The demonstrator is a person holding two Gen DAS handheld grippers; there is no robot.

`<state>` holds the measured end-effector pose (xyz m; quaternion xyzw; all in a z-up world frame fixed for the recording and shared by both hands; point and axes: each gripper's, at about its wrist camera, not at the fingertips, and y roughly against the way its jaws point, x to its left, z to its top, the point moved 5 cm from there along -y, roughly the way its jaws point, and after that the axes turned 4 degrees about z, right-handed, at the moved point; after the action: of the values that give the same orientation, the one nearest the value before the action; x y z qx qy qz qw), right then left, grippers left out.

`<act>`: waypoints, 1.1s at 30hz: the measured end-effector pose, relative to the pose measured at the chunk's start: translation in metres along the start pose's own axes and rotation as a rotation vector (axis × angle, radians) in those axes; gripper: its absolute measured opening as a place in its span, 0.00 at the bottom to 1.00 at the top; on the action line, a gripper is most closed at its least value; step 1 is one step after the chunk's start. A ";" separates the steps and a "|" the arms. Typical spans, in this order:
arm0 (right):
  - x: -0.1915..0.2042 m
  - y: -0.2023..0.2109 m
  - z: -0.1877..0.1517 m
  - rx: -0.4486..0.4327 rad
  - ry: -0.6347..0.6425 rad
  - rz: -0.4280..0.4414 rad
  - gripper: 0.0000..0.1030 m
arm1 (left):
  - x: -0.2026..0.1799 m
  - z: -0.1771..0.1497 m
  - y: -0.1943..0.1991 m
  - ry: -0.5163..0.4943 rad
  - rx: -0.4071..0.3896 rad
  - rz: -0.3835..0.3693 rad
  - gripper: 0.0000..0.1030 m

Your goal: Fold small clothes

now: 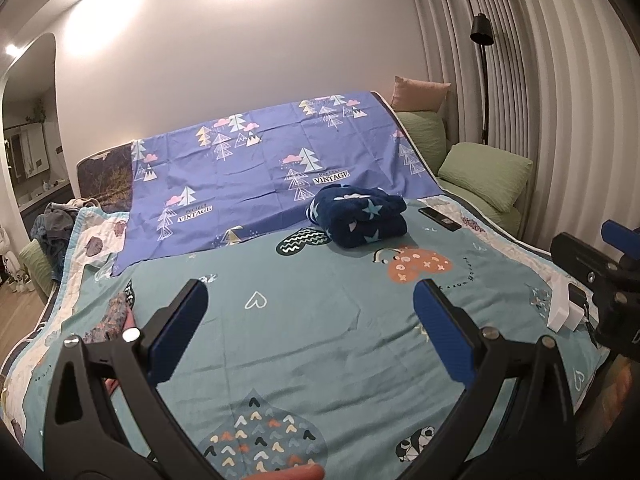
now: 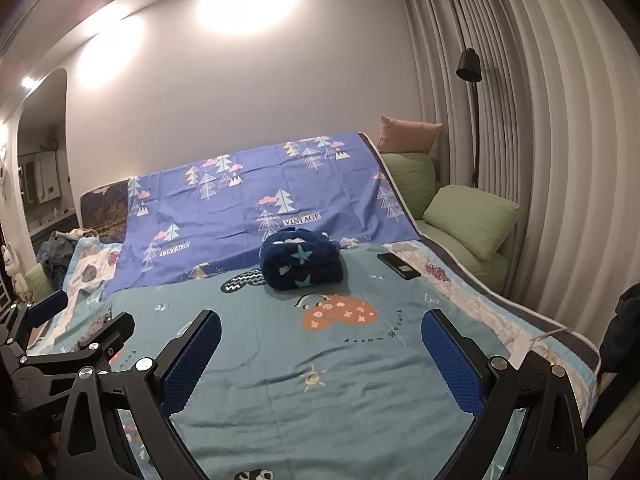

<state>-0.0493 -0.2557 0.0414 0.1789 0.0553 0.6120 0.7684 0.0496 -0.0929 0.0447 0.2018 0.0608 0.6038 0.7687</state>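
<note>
Both grippers, left (image 1: 310, 316) and right (image 2: 320, 344), hover over teal bedspread (image 1: 320, 344) near edge, fingers spread wide, holding nothing. Navy star garment (image 2: 302, 266) sits folded mid-bed, well ahead; looks parked as finished. Phone (image 2: 400, 266) just beside it.

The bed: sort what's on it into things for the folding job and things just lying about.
For the job:
- folded navy star garment
- heap of clothes at the far left edge
- teal sheet, the work surface

Lying about:
- black phone
- white charger
- green pillow
</note>
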 end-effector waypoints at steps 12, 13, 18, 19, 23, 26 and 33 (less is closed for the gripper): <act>0.002 -0.005 -0.003 0.016 -0.003 0.000 0.99 | 0.002 -0.005 -0.007 0.009 0.026 -0.005 0.99; 0.002 -0.005 -0.003 0.016 -0.004 0.000 0.99 | 0.002 -0.005 -0.007 0.008 0.026 -0.005 0.99; 0.003 -0.007 -0.006 0.021 -0.003 0.005 0.99 | 0.003 -0.006 -0.008 0.010 0.030 -0.003 0.99; 0.004 -0.007 -0.006 0.022 -0.003 0.007 0.99 | 0.004 -0.006 -0.008 0.011 0.031 -0.002 0.99; 0.004 -0.009 -0.008 0.026 0.006 0.007 0.99 | 0.004 -0.007 -0.009 0.013 0.029 0.007 0.99; 0.003 -0.009 -0.008 0.025 0.005 0.006 0.99 | 0.004 -0.006 -0.008 0.012 0.019 0.014 0.99; 0.002 -0.008 -0.007 0.022 0.002 0.003 0.99 | 0.002 -0.006 -0.006 0.014 0.013 0.017 0.99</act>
<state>-0.0439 -0.2534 0.0324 0.1867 0.0625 0.6128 0.7654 0.0534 -0.0904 0.0376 0.2031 0.0682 0.6111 0.7620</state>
